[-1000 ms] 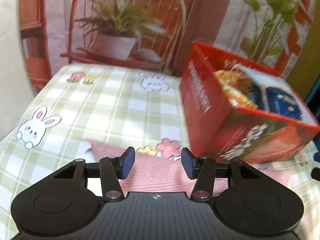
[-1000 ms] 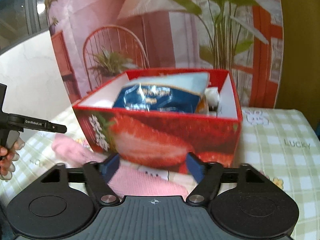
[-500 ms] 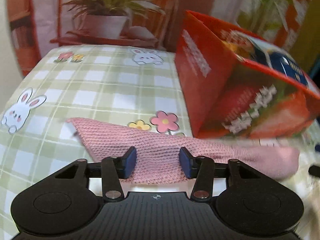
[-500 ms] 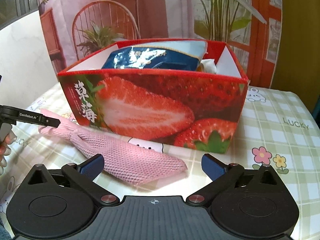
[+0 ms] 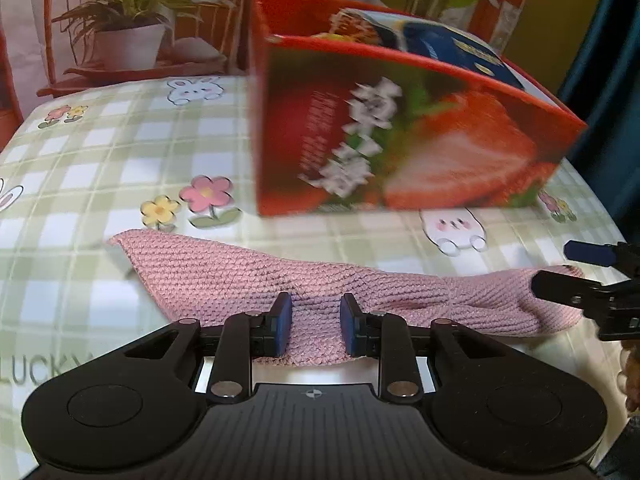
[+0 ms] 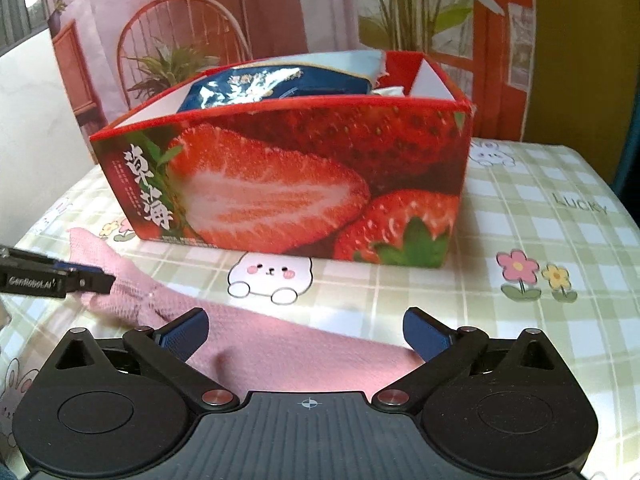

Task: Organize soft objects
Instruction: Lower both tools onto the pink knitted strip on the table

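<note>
A long pink knitted cloth (image 5: 248, 276) lies flat on the checked tablecloth in front of the strawberry box. My left gripper (image 5: 315, 326) is low over the cloth's middle with its blue pads a small gap apart, a fold of cloth between them; I cannot tell whether they pinch it. My right gripper (image 6: 306, 330) is wide open above the cloth's other end (image 6: 304, 356). The right gripper's fingers (image 5: 588, 254) show at the left wrist view's right edge. The left gripper's finger (image 6: 56, 276) shows at the right wrist view's left edge.
A red strawberry-print box (image 6: 280, 184) stands behind the cloth, filled with blue snack bags (image 6: 272, 84). The green-and-white checked tablecloth (image 5: 100, 152) has rabbit and flower prints. A backdrop with a chair and plants hangs behind the table.
Both grippers have come down closer to the cloth. The right gripper has opened wide. The left gripper has shifted right along the cloth, its pads slightly closer together.
</note>
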`<state>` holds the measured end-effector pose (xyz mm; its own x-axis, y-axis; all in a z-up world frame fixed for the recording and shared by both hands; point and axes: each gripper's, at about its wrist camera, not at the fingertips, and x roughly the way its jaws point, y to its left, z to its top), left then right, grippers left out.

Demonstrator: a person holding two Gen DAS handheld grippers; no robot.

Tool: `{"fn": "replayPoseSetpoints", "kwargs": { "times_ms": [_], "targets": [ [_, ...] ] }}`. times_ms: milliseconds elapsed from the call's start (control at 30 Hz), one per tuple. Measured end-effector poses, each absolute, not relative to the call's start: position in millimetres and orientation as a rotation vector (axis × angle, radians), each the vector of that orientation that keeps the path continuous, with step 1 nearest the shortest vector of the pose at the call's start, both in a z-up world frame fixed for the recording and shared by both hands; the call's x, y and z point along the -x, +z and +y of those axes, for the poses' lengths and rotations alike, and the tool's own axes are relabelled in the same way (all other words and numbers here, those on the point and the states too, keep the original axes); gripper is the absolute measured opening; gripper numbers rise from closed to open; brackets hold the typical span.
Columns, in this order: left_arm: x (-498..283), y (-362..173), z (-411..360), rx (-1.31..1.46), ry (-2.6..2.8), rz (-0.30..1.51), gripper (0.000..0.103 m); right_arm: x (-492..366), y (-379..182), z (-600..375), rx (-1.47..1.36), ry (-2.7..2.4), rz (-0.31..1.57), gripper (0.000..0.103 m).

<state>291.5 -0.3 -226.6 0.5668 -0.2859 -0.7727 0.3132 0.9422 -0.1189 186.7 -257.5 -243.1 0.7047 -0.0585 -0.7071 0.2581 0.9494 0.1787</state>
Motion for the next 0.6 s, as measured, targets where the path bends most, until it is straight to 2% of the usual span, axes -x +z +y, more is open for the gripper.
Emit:
{"fn": "replayPoseSetpoints", "kwargs": {
  "times_ms": [400,600],
  "targets": [
    [-235,-230,-21,-0.004,-0.275,0.883,0.028,-162,-255,-237,-0.284,-0.269,0.810,0.102],
    [-230,-230,-21,-0.009,-0.259,0.874,0.029,-155,-264,-234,-0.294,-0.292,0.805,0.102]
  ]
}}
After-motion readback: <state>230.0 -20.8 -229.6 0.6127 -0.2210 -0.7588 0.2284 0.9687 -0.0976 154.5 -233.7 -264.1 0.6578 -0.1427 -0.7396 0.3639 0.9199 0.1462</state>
